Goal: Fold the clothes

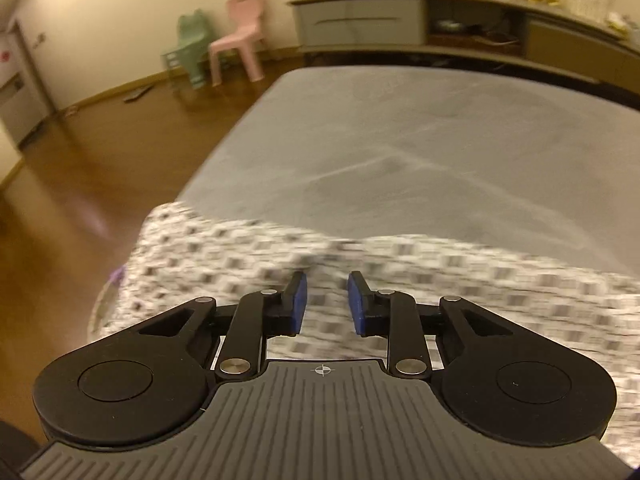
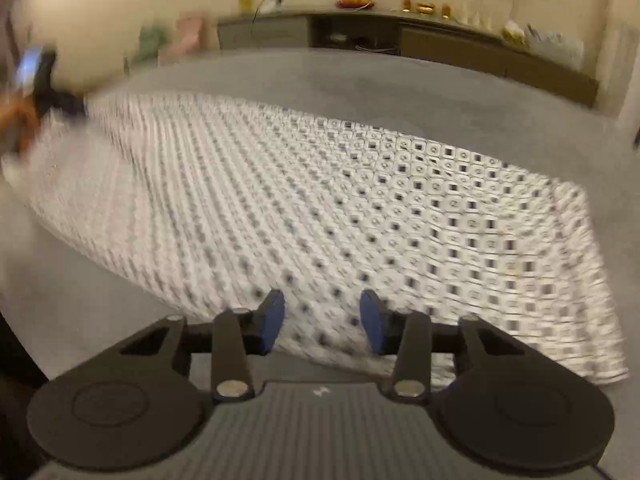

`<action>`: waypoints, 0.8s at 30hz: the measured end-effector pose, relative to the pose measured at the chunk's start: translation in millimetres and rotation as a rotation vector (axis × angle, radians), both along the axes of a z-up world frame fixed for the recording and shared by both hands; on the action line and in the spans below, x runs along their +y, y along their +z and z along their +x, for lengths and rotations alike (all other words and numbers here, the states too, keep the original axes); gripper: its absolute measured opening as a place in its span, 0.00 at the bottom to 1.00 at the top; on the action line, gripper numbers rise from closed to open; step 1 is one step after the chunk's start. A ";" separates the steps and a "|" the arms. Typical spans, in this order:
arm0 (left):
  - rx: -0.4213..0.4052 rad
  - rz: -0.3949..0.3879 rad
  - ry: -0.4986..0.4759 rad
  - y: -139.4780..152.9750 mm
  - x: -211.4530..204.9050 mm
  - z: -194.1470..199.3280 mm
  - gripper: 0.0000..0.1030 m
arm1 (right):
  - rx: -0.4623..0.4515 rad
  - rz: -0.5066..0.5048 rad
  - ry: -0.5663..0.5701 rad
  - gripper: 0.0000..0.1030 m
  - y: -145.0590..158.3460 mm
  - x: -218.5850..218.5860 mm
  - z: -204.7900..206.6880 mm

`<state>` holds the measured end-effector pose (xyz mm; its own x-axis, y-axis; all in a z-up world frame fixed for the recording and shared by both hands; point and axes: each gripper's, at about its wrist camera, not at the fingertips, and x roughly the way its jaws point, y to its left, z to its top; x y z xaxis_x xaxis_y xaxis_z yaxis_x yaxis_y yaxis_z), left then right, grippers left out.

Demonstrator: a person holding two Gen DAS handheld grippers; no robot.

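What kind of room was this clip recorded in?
Most likely a home living room or bedroom: a grey-covered bed or table holds the patterned garment, a long low cabinet lines the wall, and small plastic chairs stand on wood flooring.

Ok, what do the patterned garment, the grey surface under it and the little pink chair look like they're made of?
Patterned garment: soft woven or knit fabric, matte; it drapes and ripples. Grey surface: looks like plush matte cloth, brush-like streaks showing. Pink chair: probably moulded plastic, one smooth single-colour piece, though blurred.
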<state>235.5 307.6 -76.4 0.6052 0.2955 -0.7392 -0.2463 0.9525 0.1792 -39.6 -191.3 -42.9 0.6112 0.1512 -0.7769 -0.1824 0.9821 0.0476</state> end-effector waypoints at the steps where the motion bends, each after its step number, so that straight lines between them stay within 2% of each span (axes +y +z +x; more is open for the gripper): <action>1: 0.001 0.003 0.041 -2.0 11.3 1.0 0.16 | 0.008 -0.008 0.012 0.45 3.0 -0.7 -0.6; 4: -0.048 -0.071 0.237 7.6 66.2 -9.5 0.15 | 0.030 -0.030 0.048 0.44 12.0 -2.9 -2.3; 6: -0.142 -0.198 0.334 24.4 103.2 -32.5 0.15 | 0.045 -0.045 0.073 0.44 18.0 -4.4 -3.5; 8: -0.231 -0.321 0.419 40.3 138.4 -55.0 0.14 | 0.013 -0.042 0.057 0.50 26.6 -11.4 8.8; 10: -0.263 -0.399 0.376 46.0 154.6 -72.6 0.14 | -0.013 -0.045 0.022 0.54 25.8 -20.5 34.5; 11: -0.247 -0.417 0.330 44.8 155.7 -76.3 0.14 | -0.019 -0.048 0.006 0.56 23.5 -24.6 48.1; 13: -0.199 -0.415 0.231 38.2 148.0 -78.4 0.14 | -0.031 -0.056 -0.026 0.57 18.9 -32.9 75.4; 17: -0.098 -0.288 0.060 17.9 115.0 -63.3 0.15 | -0.018 -0.040 -0.107 0.57 -3.1 -52.2 108.1; 19: -0.068 -0.244 0.045 6.4 107.9 -48.2 0.15 | -0.018 -0.040 -0.125 0.61 -9.9 -61.7 107.5; 21: -0.077 -0.214 0.060 1.9 102.7 -34.5 0.18 | -0.023 -0.044 -0.157 0.64 -12.2 -76.3 102.9; 24: -0.078 -0.203 0.140 0.5 101.8 -15.8 0.15 | -0.032 -0.045 -0.233 0.65 -14.3 -102.8 95.5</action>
<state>219.7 409.4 -75.9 0.6263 0.2303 -0.7448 -0.3836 0.9227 -0.0372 55.8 -294.1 -57.3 0.6499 -0.0311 -0.7594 0.0490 0.9988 0.0010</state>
